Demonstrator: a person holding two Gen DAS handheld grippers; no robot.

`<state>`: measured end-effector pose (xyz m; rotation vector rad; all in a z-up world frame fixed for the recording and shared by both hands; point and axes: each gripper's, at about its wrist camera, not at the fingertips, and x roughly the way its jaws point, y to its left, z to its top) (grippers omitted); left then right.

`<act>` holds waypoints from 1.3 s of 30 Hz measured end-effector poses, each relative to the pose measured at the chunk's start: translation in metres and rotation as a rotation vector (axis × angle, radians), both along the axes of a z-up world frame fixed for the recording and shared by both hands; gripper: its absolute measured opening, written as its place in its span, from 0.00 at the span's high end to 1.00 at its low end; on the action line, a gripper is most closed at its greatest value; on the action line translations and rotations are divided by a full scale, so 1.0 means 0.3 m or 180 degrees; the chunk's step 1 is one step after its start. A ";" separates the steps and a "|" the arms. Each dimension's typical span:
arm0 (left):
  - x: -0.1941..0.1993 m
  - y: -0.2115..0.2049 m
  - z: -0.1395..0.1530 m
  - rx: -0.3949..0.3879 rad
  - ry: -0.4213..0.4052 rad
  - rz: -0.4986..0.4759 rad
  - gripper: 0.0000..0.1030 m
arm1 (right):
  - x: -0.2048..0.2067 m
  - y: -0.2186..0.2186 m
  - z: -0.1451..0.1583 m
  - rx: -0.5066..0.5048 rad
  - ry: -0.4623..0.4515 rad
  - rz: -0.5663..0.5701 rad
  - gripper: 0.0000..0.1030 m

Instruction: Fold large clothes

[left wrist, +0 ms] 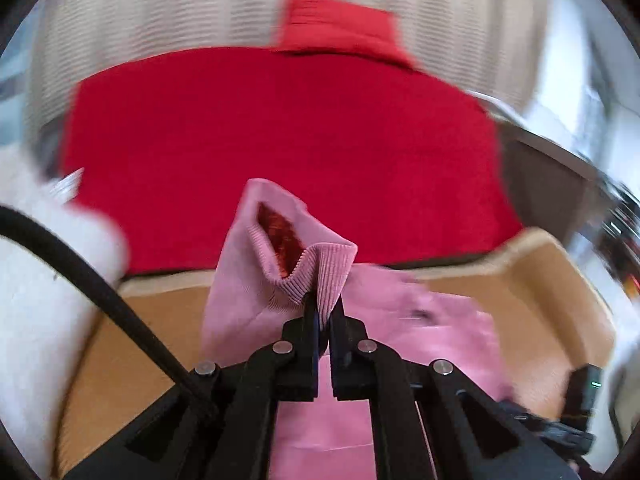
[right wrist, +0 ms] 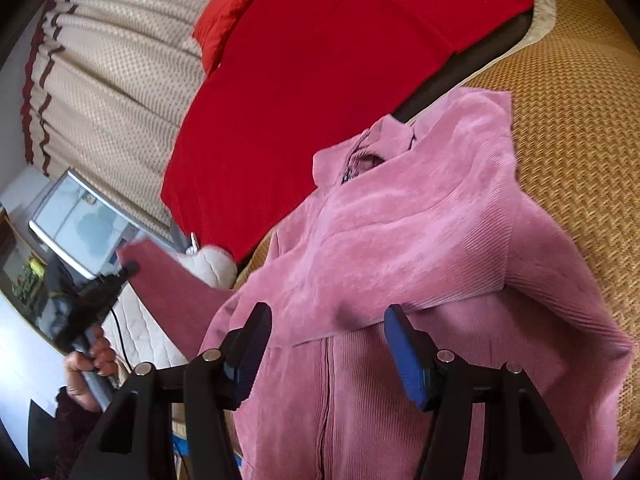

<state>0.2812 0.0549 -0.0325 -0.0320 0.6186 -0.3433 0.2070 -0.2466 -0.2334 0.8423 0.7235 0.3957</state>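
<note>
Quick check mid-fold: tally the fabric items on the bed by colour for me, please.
Pink: 1, the jacket, its cuff pinched in the left gripper.
Red: 2, the blanket and the pillow.
Total: 3.
The right gripper hangs open over the jacket, holding nothing.

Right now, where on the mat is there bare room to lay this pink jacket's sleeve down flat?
Bare mat lies right of the jacket, from its collar toward the red blanket. In the left view, a bare strip lies left of the cuff that the left tongs pinch. The middle is crowded with jacket.
</note>
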 end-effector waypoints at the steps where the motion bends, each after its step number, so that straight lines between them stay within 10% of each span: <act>1: -0.005 -0.071 0.001 -0.0002 0.0011 -0.0158 0.96 | -0.006 -0.017 0.003 0.0044 -0.0004 -0.0056 0.39; 5: -0.014 -0.325 -0.044 -0.0025 0.0283 -0.0892 0.84 | -0.024 -0.090 0.013 0.0186 0.0022 -0.0258 0.39; 9: -0.039 -0.325 -0.070 -0.0178 0.0239 -0.0968 0.38 | -0.024 -0.165 0.033 0.0219 0.0042 -0.0358 0.39; 16: 0.058 -0.022 -0.284 0.0052 0.0803 0.0050 0.37 | 0.085 -0.209 0.049 0.0238 0.0212 -0.0216 0.36; 21: 0.080 0.122 -0.481 0.0332 0.1115 0.0414 0.37 | 0.243 -0.094 0.022 -0.0334 0.0533 0.0120 0.36; 25: 0.075 0.148 -0.577 0.0379 0.1244 0.0412 0.37 | 0.299 -0.003 -0.017 -0.0729 0.0674 0.0313 0.43; 27: 0.075 0.137 -0.595 0.0440 0.1235 0.0370 0.37 | 0.300 0.073 0.022 -0.1178 0.0557 0.0531 0.84; 34: 0.111 0.073 -0.515 0.0505 0.0923 0.0282 0.37 | 0.300 0.020 0.216 -0.1532 0.0015 0.0091 0.90; 39: 0.173 -0.007 -0.669 0.0878 0.1332 0.0250 0.34 | 0.391 -0.058 0.097 -0.1538 0.0450 0.0036 0.90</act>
